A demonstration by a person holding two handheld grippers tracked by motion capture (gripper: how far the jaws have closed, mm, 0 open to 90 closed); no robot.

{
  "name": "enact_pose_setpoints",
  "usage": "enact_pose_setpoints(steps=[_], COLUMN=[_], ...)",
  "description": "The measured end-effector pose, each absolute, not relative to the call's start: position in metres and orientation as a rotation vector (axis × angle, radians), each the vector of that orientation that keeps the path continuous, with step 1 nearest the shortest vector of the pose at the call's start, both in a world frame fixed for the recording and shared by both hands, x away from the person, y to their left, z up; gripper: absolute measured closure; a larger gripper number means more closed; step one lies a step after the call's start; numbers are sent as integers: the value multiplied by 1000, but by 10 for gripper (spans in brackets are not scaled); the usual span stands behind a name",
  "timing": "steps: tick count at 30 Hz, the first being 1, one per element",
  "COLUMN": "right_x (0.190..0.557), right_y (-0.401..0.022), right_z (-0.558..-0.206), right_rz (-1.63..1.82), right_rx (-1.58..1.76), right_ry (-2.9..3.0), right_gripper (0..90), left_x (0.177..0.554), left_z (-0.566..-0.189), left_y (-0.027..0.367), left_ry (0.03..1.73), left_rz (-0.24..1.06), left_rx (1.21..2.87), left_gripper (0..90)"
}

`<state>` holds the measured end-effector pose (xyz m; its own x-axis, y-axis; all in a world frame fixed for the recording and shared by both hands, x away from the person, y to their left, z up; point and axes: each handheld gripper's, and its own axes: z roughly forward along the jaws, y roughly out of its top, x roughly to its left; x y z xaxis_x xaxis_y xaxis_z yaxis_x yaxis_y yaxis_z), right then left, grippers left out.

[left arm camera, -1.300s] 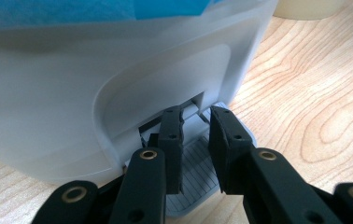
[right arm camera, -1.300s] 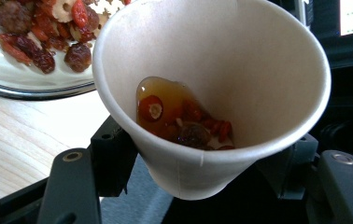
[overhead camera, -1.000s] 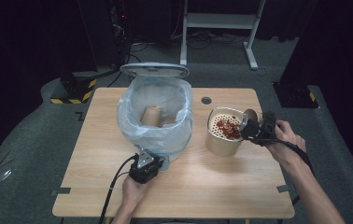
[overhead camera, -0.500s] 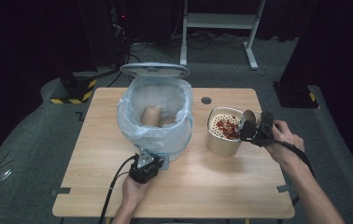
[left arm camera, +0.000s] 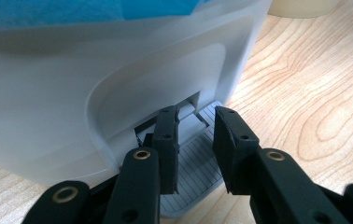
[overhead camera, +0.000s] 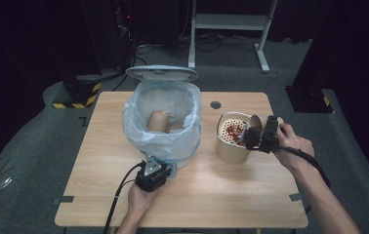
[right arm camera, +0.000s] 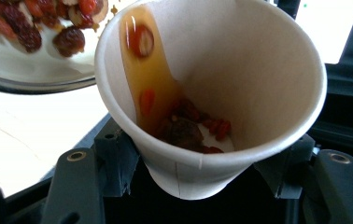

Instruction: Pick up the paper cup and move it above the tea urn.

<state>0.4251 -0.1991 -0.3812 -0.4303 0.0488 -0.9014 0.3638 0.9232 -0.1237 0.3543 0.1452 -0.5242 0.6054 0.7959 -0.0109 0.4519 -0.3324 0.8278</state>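
- Cup (right arm camera: 240,93) of thin white paper is held tipped between the jaws of the right claw (right arm camera: 212,163); the jaws have just been closing a little further on its lower wall.
- Dregs are seen inside the cup: a streak of amber liquid, red berries and dark fruit bits clinging near the bottom.
- Strainer pot (overhead camera: 231,144) sits just beyond the cup's mouth, its perforated top already dotted with red bits; cup and claw (overhead camera: 256,136) meet its rim in the high view.
- Cup is judged light, soft and easily crushed; the grip is best kept low on the wall and gentle, since more squeeze would buckle it, and the wet rim may be slippery.
- Left claw (left arm camera: 195,140) rests low in front of a white bin (overhead camera: 165,122); its jaws have just been opening slightly and stand narrowly apart over the ribbed pedal (left arm camera: 198,172), nothing gripped between them.
- Bin is lined with a pale blue bag (overhead camera: 138,122), its lid (overhead camera: 162,73) is raised, and a brown cup-like item (overhead camera: 157,121) lies inside.
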Motion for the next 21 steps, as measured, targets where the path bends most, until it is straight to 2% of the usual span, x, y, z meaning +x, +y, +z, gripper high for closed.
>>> enact_pose_setpoints(steps=[21], right_x=[427], right_y=[-188], right_z=[-384], right_rz=[-649], right_rx=[97], right_ry=[1845], right_gripper=[394], left_x=[354], left_z=[-524], left_y=[146], left_ry=[994], left_rz=[517], left_rx=[1977], left_gripper=[707])
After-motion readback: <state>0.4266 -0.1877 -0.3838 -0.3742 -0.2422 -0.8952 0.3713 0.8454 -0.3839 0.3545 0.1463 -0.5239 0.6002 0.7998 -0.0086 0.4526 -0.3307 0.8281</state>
